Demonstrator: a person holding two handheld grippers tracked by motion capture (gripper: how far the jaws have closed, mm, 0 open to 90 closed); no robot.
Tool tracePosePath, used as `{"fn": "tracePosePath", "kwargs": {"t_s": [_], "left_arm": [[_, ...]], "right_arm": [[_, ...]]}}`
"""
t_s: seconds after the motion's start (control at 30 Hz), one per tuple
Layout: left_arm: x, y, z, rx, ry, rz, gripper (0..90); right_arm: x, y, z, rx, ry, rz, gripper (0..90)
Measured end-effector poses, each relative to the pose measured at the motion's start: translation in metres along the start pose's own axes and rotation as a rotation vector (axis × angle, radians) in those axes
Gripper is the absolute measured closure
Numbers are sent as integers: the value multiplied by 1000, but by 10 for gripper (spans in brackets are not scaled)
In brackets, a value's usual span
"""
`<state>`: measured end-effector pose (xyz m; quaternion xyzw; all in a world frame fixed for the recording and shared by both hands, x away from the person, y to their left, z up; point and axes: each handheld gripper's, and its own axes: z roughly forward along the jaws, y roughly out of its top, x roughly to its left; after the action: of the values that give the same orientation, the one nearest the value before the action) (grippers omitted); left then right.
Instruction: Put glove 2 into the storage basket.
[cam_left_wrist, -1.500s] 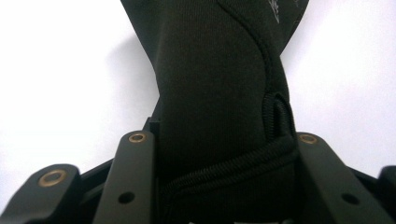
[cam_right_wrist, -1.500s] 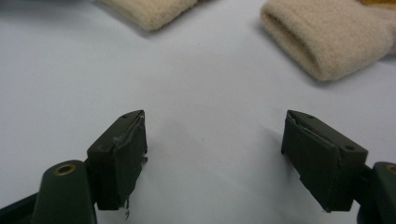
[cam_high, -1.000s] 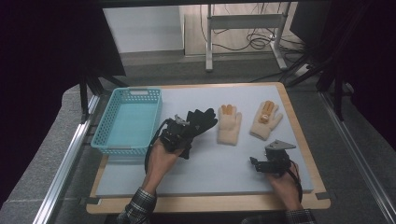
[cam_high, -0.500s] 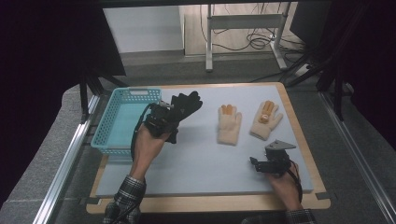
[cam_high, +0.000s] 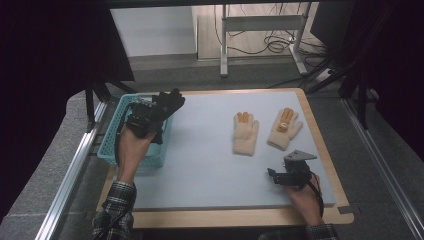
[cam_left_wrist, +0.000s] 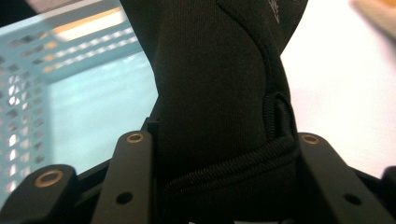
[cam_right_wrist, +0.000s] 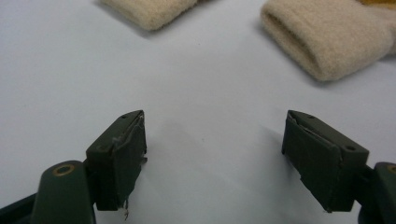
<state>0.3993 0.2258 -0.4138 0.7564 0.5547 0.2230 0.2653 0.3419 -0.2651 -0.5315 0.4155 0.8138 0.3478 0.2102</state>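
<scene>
A black glove (cam_high: 169, 103) hangs from my left gripper (cam_high: 150, 120), which is shut on it and held over the right edge of the teal basket (cam_high: 131, 155). In the left gripper view the black glove (cam_left_wrist: 219, 93) bunches between the jaws, with the teal basket (cam_left_wrist: 60, 93) behind at the left. Two cream gloves with orange patches lie on the pale mat: one (cam_high: 245, 134) mid-right, the other (cam_high: 285, 128) farther right. My right gripper (cam_high: 276, 176) rests open near the mat's front right. In the right gripper view its fingertips (cam_right_wrist: 215, 158) stand wide apart over bare mat, the cream gloves' cuffs (cam_right_wrist: 322, 39) lying ahead.
The pale mat (cam_high: 210, 170) lies on a wooden board (cam_high: 230, 217) with metal rails along both sides. A white desk frame (cam_high: 260, 25) and cables stand behind the table.
My left gripper has carried the black glove leftward and up, from the mat's middle to above the basket's edge. The right gripper has stayed where it was.
</scene>
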Motion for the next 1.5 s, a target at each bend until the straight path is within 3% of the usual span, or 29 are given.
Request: {"fn": "tracePosePath", "kwargs": {"t_s": [0.07, 0.1, 0.13, 0.3, 0.43, 0.57, 0.9, 1.07, 1.2, 1.27, 1.5], "left_arm": [[13, -3, 1, 13, 18, -22, 587], [13, -3, 1, 13, 18, -22, 587], [24, -6, 4, 29, 37, -47, 587], [48, -12, 16, 91, 85, -89, 585], [57, -16, 25, 122, 100, -108, 582], [73, -21, 45, 191, 126, -138, 581], [93, -24, 81, 300, 138, -174, 574], [98, -28, 95, 348, 181, -163, 562], [103, -31, 101, 382, 224, -153, 500], [103, -31, 102, 395, 243, -142, 409], [99, -30, 99, 393, 172, -116, 169]], "right_arm": [[0, 0, 0, 0, 0, 0, 213], [0, 0, 0, 0, 0, 1, 213], [0, 0, 0, 0, 0, 1, 213], [0, 0, 0, 0, 0, 0, 213], [0, 0, 0, 0, 0, 1, 213], [0, 0, 0, 0, 0, 0, 213], [0, 0, 0, 0, 2, 0, 211], [0, 0, 0, 0, 3, 0, 210], [0, 0, 0, 0, 3, 0, 210], [0, 0, 0, 0, 2, 0, 210], [0, 0, 0, 0, 2, 0, 210]]}}
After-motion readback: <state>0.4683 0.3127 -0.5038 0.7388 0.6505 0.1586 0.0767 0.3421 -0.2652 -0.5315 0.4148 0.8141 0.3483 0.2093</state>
